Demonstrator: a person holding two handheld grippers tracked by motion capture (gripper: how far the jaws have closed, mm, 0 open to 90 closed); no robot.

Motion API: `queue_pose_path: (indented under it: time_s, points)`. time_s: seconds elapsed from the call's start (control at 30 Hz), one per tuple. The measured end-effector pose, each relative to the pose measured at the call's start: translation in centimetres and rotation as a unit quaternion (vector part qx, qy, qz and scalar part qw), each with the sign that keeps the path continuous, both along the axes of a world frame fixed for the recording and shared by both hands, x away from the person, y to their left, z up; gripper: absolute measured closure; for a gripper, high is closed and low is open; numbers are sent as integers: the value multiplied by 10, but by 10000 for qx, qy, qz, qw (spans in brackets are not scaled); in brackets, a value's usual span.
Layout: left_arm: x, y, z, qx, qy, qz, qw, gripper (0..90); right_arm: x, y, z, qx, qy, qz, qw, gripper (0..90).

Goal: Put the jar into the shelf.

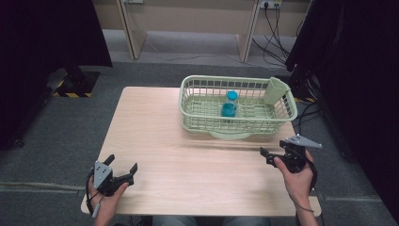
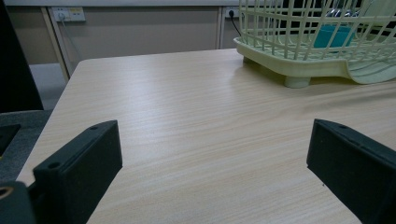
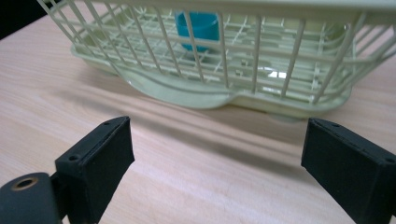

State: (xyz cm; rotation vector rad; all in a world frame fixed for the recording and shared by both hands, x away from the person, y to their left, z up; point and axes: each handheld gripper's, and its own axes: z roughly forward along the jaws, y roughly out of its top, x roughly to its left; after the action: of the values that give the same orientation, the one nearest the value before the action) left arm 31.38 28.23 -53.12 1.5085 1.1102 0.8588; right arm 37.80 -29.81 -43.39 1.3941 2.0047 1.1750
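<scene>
A pale green wire basket (image 1: 205, 120) stands at the back right of the wooden table (image 1: 188, 165). Inside it a blue translucent jar (image 1: 230, 105) stands upright, seen through the bars in the left gripper view (image 2: 332, 36) and the right gripper view (image 3: 197, 28). My left gripper (image 1: 122, 164) is held open low over the table's front left corner, nothing between its jaws (image 2: 212, 140). My right gripper (image 1: 273, 148) is open just in front of the basket's right end (image 3: 280, 60), jaws empty (image 3: 217, 133).
A green cup-shaped holder (image 1: 276, 90) hangs on the basket's right corner. Bare tabletop lies between the two grippers. Dark curtains flank the scene, and cables (image 1: 275, 42) run over the floor at the back right. The basket (image 2: 280, 28) has a drip spout underneath.
</scene>
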Motion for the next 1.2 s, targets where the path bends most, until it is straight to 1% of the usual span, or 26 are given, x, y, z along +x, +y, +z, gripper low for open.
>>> queue_pose_path:
  time_s: [0.07, 0.23, 0.37, 0.5, 0.63, 0.9, 1.0, 1.2]
  points:
    - [0, 0, 0, 0, 2, 2, 10000, 26, -2, -2, -6, -8, 22, -29, 10000, 92]
    - [0, 0, 0, 1, -2, 7, 10000, 25, -5, -8, -15, 17, 21, -111, 9999, 91]
    - [0, 0, 0, -1, 0, 6, 10000, 25, -7, -13, -24, 49, 81, -181, 9998, 86]
    - [0, 0, 0, -15, -7, 4, 10000, 25, -9, -16, -38, 34, 169, -244, 9996, 85]
    - [0, 0, 0, -14, -8, 4, 10000, 25, -10, -19, -47, 35, 201, -308, 9993, 85]
    - [0, 0, 0, -13, -15, 2, 10000, 25, -12, -27, -64, 60, 160, -473, 9987, 81]
    - [0, 0, 0, -14, -15, 3, 10000, 25, -12, -29, -70, 62, 205, -507, 9985, 81]
    - [0, 0, 0, -15, -20, 0, 10000, 26, -13, -30, -76, 94, 227, -543, 9982, 81]
